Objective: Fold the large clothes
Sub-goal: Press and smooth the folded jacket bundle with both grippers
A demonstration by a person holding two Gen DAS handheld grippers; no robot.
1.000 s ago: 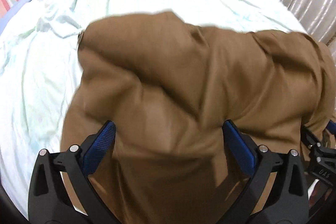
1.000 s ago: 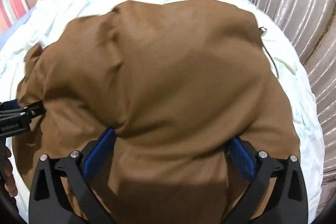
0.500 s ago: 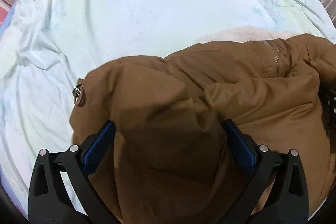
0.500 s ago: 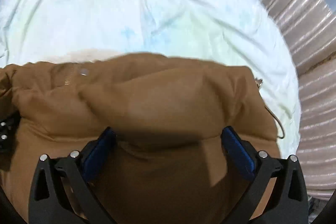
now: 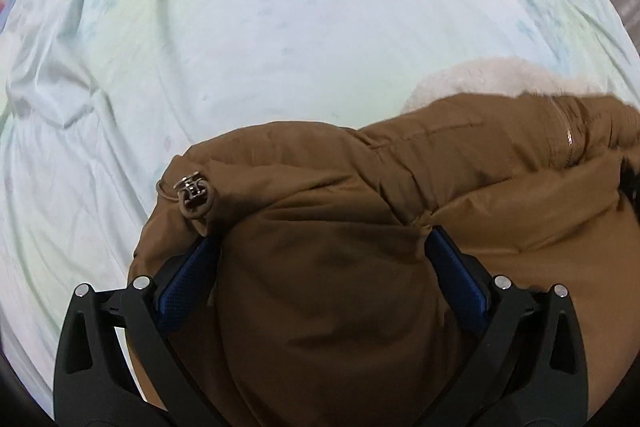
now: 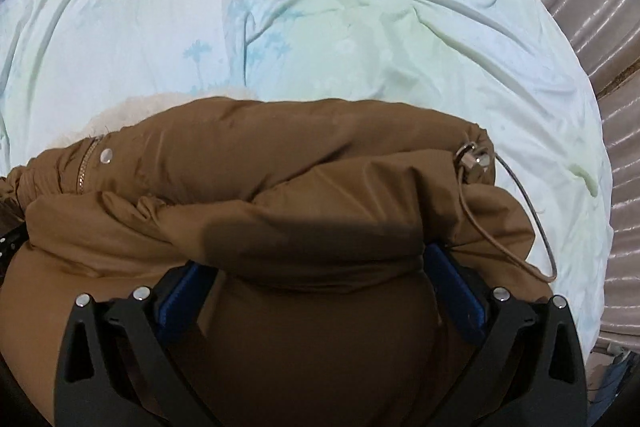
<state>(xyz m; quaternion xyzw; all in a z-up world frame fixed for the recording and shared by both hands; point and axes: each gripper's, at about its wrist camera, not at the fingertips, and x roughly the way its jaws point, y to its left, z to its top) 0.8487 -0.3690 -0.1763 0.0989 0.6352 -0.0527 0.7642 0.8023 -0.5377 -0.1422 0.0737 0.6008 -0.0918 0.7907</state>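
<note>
A padded brown jacket (image 5: 480, 167) lies folded over on itself on the pale green bedsheet (image 5: 280, 27). Cream fleece lining (image 5: 480, 79) peeks out past its far edge. My left gripper (image 5: 322, 235) holds a thick fold near the left end, by the metal cord toggle (image 5: 194, 195). Its jaws stand wide apart, packed with padding, and the tips are hidden. In the right wrist view the jacket (image 6: 280, 147) fills the lower half. My right gripper (image 6: 316, 259) clamps a similar thick fold near the right-end toggle (image 6: 472, 159) and its cord loop (image 6: 536, 227).
The wrinkled bedsheet (image 6: 360, 27) stretches away beyond the jacket in both views. A ribbed, shiny padded panel (image 6: 600, 7) runs along the bed's right side. The jacket's zipper (image 6: 86, 163) and a snap button (image 6: 105, 155) show near the middle.
Both grippers have swung the raised jacket forward and down onto the bed. It went from filling the views to lying low as a doubled fold, with the sheet and fleece lining now showing.
</note>
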